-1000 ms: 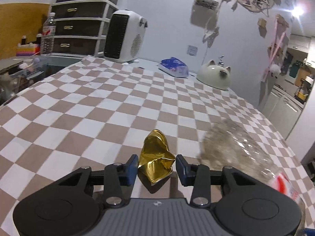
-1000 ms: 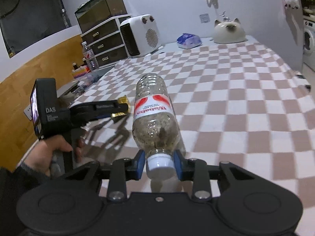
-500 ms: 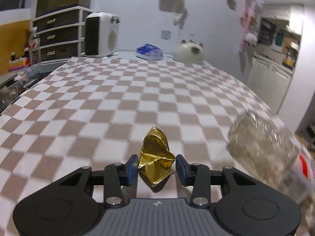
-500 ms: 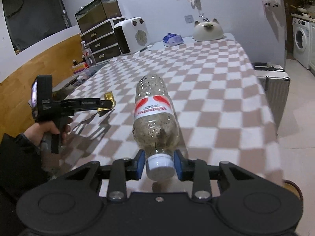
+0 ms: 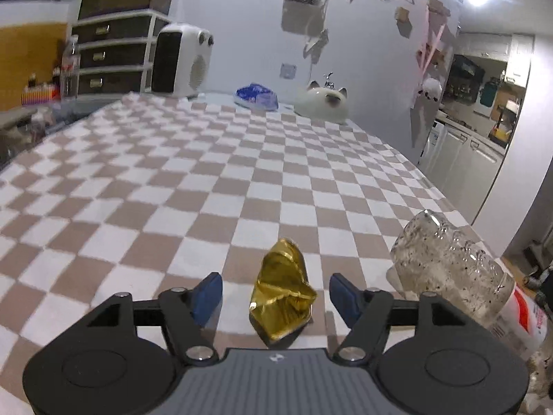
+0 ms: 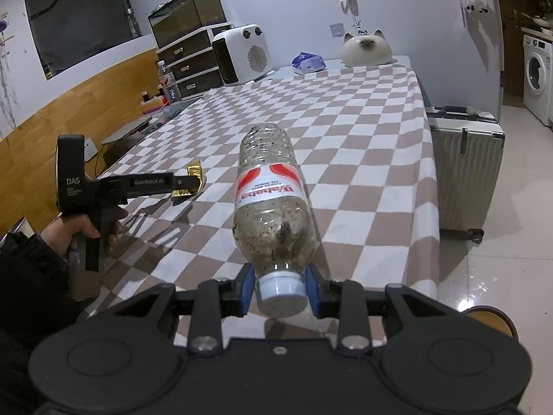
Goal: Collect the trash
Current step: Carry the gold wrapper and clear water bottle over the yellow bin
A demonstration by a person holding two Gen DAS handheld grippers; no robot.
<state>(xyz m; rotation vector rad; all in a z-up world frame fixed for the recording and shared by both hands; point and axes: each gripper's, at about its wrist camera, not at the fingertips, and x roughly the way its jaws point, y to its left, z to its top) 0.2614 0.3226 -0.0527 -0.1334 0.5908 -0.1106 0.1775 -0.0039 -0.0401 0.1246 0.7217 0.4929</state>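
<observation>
A crumpled gold foil wrapper [image 5: 281, 290] stands between the blue pads of my left gripper [image 5: 275, 292], whose jaws are opening; gaps show on both sides, so nothing presses it. From the right wrist view the left gripper [image 6: 188, 181] hangs low over the checkered cloth [image 6: 363, 159] with the gold wrapper [image 6: 194, 167] at its tips. My right gripper [image 6: 280, 288] is shut on the white-capped neck of a dirty clear plastic bottle [image 6: 273, 207] with a red-and-white label. The bottle lies nearly level and points away from me. Its base [image 5: 449, 266] shows at the right of the left wrist view.
A white heater [image 6: 242, 53], dark drawers [image 6: 188, 69], a blue tissue pack [image 6: 307, 64] and a cat-shaped ornament [image 6: 366, 48] line the table's far end. A grey suitcase [image 6: 465, 169] stands off the right edge, with a washing machine [image 6: 537, 69] beyond it. A person's hand [image 6: 81, 231] holds the left gripper.
The left jaws have spread apart and let go of the gold wrapper. Both hands have drifted toward the table's right edge, and the bottle stays clamped in the right gripper.
</observation>
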